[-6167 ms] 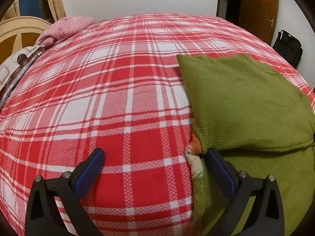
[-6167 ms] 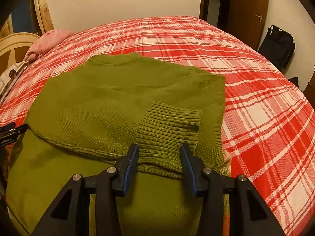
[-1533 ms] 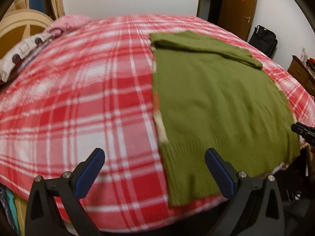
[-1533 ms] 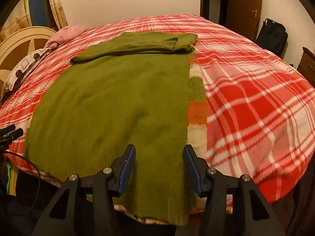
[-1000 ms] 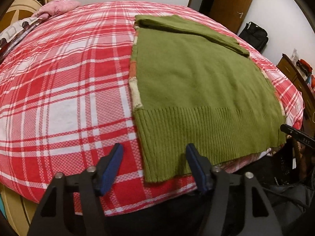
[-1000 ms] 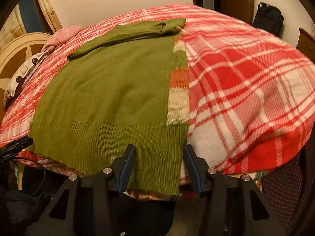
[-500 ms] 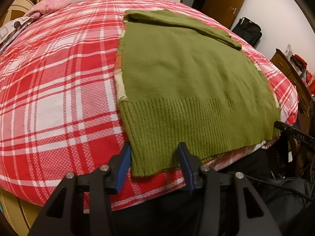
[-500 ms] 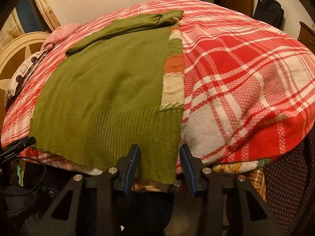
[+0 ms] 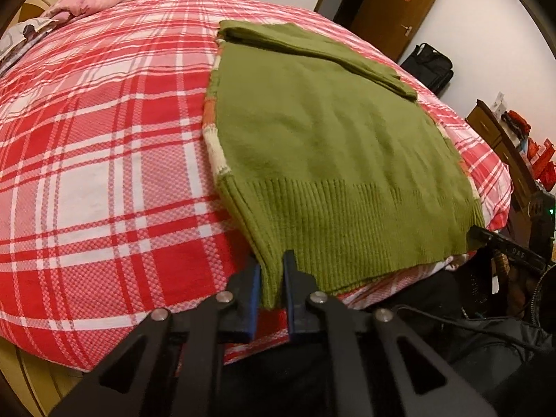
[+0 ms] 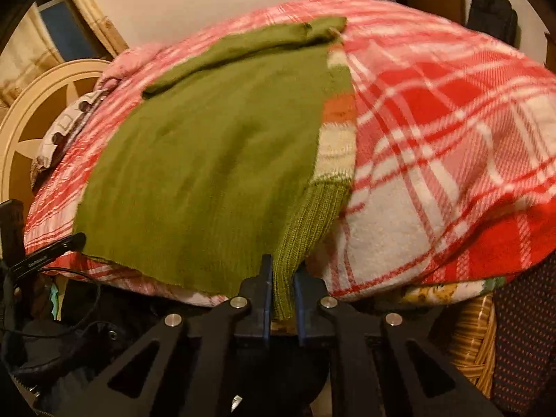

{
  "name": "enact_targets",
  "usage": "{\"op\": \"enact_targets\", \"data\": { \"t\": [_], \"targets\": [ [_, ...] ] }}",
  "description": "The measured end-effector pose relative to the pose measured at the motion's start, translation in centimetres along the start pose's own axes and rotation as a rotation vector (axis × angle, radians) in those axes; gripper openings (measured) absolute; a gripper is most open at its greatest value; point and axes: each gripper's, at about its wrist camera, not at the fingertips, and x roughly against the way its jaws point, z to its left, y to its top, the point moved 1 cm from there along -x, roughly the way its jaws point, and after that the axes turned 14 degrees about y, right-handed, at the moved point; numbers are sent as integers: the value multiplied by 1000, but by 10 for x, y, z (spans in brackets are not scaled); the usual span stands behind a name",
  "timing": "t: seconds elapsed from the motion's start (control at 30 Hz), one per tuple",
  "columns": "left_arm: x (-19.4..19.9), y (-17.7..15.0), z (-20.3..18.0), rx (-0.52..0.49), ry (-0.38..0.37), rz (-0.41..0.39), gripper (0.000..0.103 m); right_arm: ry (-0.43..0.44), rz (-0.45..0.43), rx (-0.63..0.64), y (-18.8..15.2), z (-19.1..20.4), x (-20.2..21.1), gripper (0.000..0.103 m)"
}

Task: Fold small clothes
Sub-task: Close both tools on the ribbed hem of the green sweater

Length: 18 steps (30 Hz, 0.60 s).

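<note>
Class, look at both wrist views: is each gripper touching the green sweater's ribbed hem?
Touching. The left wrist view shows the left gripper pinching the green sweater hem; the right wrist view shows the right gripper pinching its other corner.

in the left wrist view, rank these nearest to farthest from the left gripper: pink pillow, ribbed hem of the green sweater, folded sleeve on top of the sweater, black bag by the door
1. Ribbed hem of the green sweater: pinched in the left gripper.
2. Folded sleeve: across the sweater's far end.
3. Pink pillow, far left, and black bag, far right by the door: both beyond the sleeve, too close to call.
</note>
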Motion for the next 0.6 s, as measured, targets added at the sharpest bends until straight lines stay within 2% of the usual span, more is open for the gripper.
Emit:
{"op": "enact_targets", "data": {
  "t": [0.07,0.2,0.43,0.53,0.6],
  "targets": [
    [2,1,1,5,-7,-8,12,9,-21,25,0,5,6,10],
    [1,0,5,23,-26,0,11,5,0,9,-2,-1,1,10],
    [34,12,14,59,-112,-155,10,119,-130,-6,8,-4,32,9],
    [34,13,12,48,-118,-166,10,159,-153,-22,9,-6,36,9],
    [30,13,11,48,-118,-162,10,156,-144,-25,9,-8,33,9]
  ]
}}
